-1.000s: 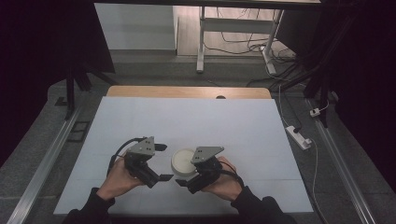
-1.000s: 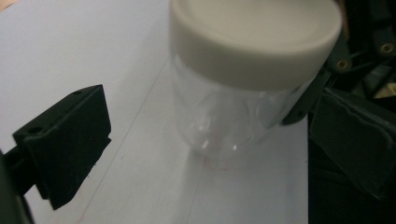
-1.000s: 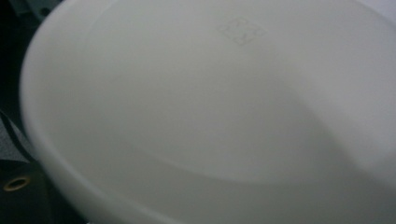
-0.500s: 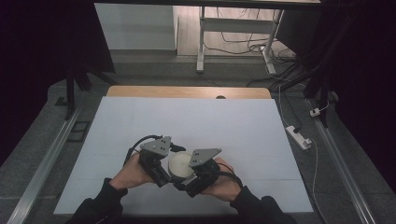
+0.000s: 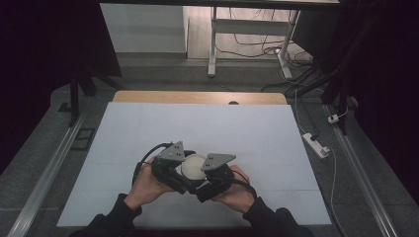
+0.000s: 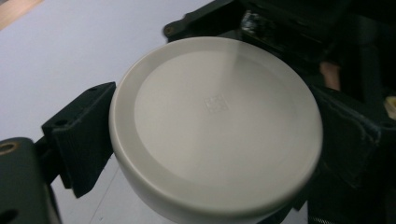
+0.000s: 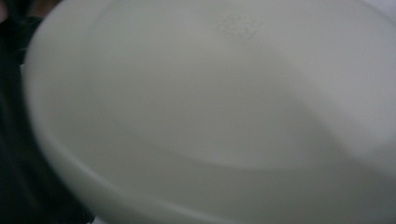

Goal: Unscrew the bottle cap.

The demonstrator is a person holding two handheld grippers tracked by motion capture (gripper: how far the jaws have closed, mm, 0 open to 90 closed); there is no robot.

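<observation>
You've got a round white lid [image 6: 217, 130] there that looks like smooth matt plastic with a small embossed stamp in the middle. Your 2 claws' jaws are matt black plastic. Bench [image 5: 148, 133] cover looks smooth, pale, paper-like; wood strip [image 5: 197, 97] at the far edge.

White lid [image 7: 210, 116] blurred, edge-cropped

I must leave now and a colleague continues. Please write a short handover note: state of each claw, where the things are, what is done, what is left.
Left claw: jaws stand on both sides of the round white plastic lid, seemingly gripping its rim.
Right claw: pressed close against the same lid; open or shut cannot be told.
Lid sits between both claws, near the front of the white table.
Done: both claws brought to the lid.
Left: probably lifting or turning it.
</observation>
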